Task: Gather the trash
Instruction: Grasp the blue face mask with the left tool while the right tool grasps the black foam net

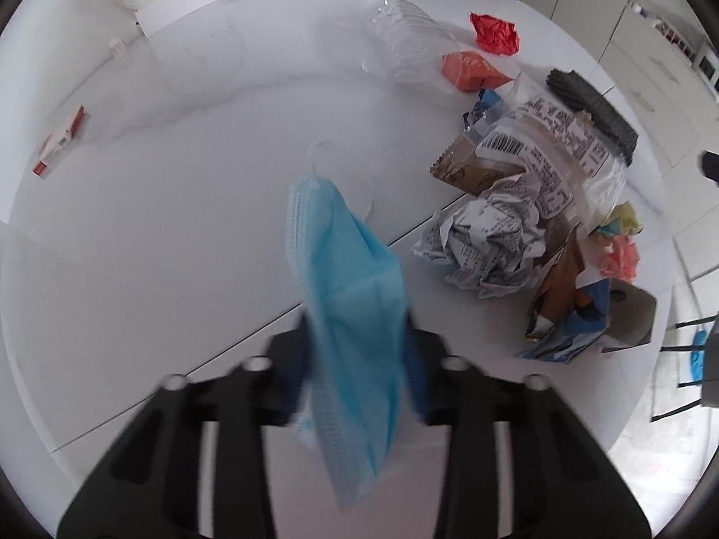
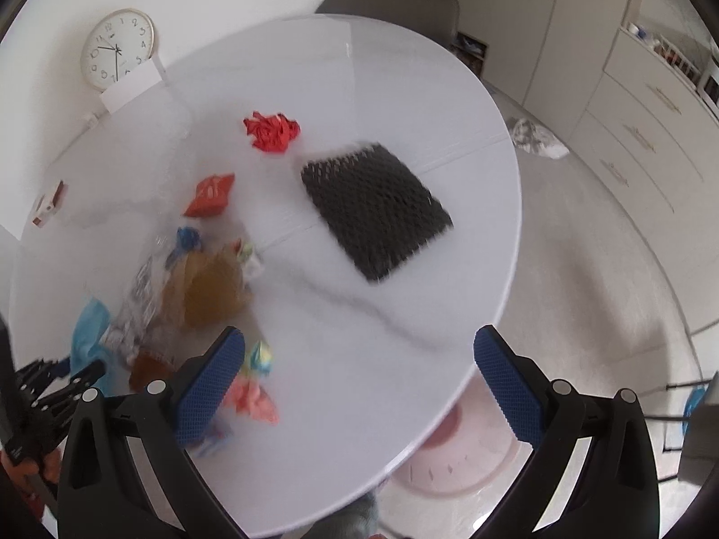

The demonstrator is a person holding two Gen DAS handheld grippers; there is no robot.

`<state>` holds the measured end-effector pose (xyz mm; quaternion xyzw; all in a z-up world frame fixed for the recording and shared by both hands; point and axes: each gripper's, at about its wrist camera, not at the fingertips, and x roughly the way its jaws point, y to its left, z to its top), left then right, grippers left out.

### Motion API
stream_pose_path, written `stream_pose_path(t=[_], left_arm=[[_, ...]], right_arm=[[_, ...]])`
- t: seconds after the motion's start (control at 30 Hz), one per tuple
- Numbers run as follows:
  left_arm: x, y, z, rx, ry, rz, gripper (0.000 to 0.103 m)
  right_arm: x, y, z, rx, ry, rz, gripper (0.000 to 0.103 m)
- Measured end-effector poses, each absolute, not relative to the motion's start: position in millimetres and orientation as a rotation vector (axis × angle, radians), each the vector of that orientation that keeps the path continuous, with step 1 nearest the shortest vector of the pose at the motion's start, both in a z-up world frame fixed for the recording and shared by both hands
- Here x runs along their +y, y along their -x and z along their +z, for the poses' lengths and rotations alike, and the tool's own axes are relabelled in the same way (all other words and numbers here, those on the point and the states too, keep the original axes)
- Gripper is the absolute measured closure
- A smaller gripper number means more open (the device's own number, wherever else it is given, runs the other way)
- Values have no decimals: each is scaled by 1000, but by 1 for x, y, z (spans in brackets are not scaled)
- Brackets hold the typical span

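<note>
Left tool (image 1: 357, 350) clamped narrow on a pale blue pleated face mask (image 1: 346, 287); mask hangs between the pads above the round white marble-veined table (image 1: 179, 206), just left of the heap of crumpled printed paper and wrappers (image 1: 530, 206). Tool pitched steeply down. Right tool (image 2: 359, 373) wide apart, holding nothing, tilted down over the table edge, near side of the black mesh foam pad (image 2: 377, 206). Red crumpled paper ball (image 2: 272, 130) beyond the pad.
</note>
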<state>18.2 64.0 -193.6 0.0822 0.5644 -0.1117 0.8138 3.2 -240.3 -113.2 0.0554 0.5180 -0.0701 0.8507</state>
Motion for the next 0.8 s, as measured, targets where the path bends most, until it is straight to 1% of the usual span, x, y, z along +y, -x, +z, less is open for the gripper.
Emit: stream_pose_path(t=[0.07,0.1,0.13,0.17,0.2,0.27,0.33,0.43,0.5,0.63,0.8], left_arm=[[70,-23,-192,1202,-136,-247,84],[72,-25,-189,1199,-125,-255,84],[75,-27,-187,1197,-120,-268,84],[77,-28,-183,1193,-115,-283,84],[80,-30,-179,1184,-115,-300,84],[84,-32,-169,1171,-129,-322,84],[84,-34,-155,1150,-150,-344,84],[85,-35,-134,1113,-164,-375,84],[82,-36,-120,1082,-178,-386,84],[74,-32,-96,1038,-175,-416,84],[58,-23,-76,992,-201,-447,84]], right_arm=[[-243,-23,-120,1083,-97,-146,2],[-244,-35,-125,1081,-87,-139,2],[-245,-48,-132,1082,-71,-140,6],[-246,-57,-137,1087,-57,-143,17],[-245,-68,-143,1100,-41,-130,21],[-243,-88,-159,1133,-8,-110,36],[-243,-103,-176,1174,27,-128,39],[-246,-111,-189,1210,25,-126,49],[-246,-110,-190,1199,40,-123,51],[-251,-108,-185,1183,-25,-51,86],[-261,-100,-179,1160,-95,-18,90]])
